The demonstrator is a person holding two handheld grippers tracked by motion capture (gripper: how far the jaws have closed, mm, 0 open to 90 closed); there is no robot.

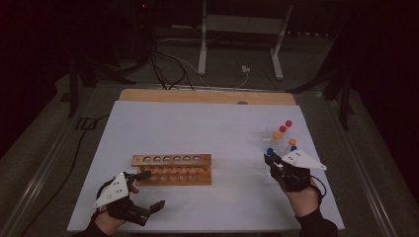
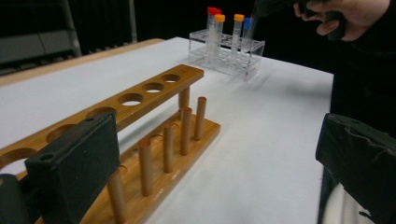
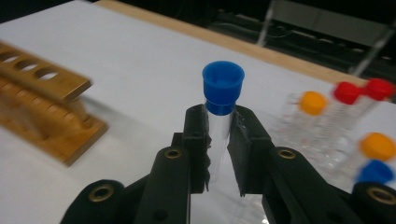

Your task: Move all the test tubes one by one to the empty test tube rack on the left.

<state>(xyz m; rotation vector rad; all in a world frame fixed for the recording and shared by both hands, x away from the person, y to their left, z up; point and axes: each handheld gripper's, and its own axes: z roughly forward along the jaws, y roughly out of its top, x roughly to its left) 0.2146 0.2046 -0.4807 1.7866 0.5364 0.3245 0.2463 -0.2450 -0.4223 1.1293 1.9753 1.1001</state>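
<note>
A wooden test-tube rack (image 1: 171, 168) (image 2: 154, 93) with a row of empty holes stands at the front left of centre. To its right is a clear plastic rack (image 1: 279, 140) (image 2: 229, 56) holding several tubes with red, orange and blue caps. My right gripper (image 1: 271, 160) (image 3: 218, 140) is shut on a clear tube with a blue cap (image 3: 223, 86) (image 1: 270, 151), held upright just left of the clear rack. My left gripper (image 1: 150, 190) (image 2: 217, 163) rests open by the wooden rack's near left end, with nothing between its jaws.
A white sheet (image 1: 212, 128) covers the table, and a bare wooden strip (image 1: 207, 96) runs along the far edge. Beyond it are cables and a white metal stand (image 1: 242, 44) on the floor. The wooden rack (image 3: 42, 107) lies left of the held tube.
</note>
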